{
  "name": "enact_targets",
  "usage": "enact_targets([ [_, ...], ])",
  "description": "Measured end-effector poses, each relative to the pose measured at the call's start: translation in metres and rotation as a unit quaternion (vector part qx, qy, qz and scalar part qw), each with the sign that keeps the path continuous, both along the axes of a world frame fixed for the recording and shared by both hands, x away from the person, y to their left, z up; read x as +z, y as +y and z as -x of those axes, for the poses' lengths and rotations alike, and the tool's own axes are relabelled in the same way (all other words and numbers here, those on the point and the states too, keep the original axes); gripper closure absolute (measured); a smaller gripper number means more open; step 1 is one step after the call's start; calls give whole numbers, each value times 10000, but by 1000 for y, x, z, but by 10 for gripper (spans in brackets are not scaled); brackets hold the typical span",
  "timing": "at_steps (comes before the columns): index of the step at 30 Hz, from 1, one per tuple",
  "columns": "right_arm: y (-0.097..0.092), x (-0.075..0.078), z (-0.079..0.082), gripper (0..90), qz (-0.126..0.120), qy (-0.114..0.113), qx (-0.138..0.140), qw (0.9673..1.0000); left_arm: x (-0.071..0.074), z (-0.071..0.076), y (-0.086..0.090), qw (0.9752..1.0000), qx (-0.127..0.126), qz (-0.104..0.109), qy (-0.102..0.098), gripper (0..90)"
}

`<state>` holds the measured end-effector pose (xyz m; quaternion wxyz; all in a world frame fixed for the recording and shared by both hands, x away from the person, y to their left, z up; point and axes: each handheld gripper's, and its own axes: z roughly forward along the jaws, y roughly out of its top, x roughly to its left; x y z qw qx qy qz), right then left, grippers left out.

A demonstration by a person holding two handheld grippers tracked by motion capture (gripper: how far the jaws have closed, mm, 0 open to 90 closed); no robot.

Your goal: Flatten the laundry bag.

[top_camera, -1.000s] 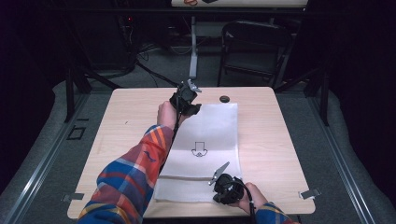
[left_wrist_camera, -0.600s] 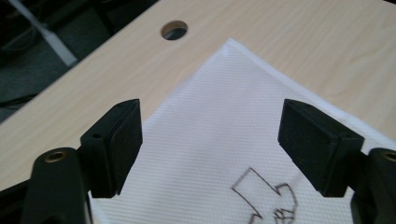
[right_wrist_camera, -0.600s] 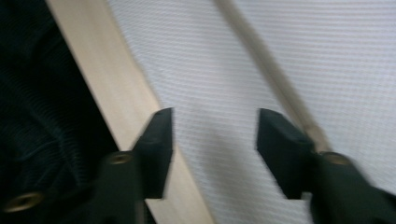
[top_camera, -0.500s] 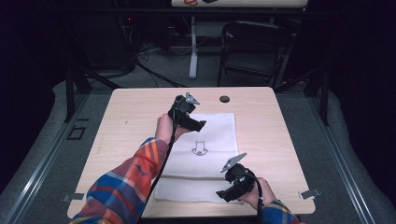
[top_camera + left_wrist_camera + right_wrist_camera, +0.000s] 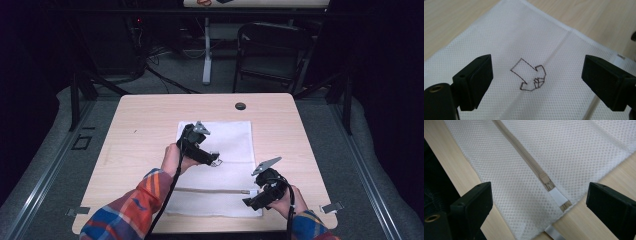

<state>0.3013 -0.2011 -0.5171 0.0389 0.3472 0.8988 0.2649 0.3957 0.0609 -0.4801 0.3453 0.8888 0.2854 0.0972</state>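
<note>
A white mesh bag [image 5: 230,137] lies flat on the wooden table [image 5: 140,130]. A beige zipper [image 5: 210,190] runs across its near part. My left gripper [image 5: 215,161] hovers over the middle of the bag. In the left gripper view its jaws [image 5: 537,67] stand wide over a black drawn arrow [image 5: 529,77]; they have just been opening, with nothing between them. My right gripper [image 5: 251,197] is at the bag's right near corner. Its jaws [image 5: 540,191] straddle the zipper's end [image 5: 546,181] from above without touching it; they too have just been opening.
A small black round cap [image 5: 240,106] sits near the table's far edge. Metal clips mark the near corners [image 5: 332,206] [image 5: 77,211]. A dark folding chair [image 5: 270,50] and a white stand [image 5: 206,55] are on the floor beyond the table.
The left gripper has come from the bag's far edge down toward its middle. The right gripper has shifted right and risen a little. Both have opened.
</note>
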Motion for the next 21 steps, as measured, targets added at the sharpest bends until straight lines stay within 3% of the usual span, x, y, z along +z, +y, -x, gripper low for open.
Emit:
enact_targets([
  [7, -15, -3, 0, 108, 29, 30, -192, 9998, -16, 24, 1, 9997, -179, 145, 119, 92],
  [8, -16, -3, -1, 118, 5, 9, -203, 9998, -18, 26, 0, 9996, -209, 75, 157, 92],
  [10, -16, -1, -2, 128, 18, -11, -184, 9998, -21, 27, 0, 9995, -254, 15, 177, 92],
  [21, -18, 1, -3, 187, 38, -146, -259, 9996, -25, 29, 1, 9995, -202, 129, 181, 91],
])
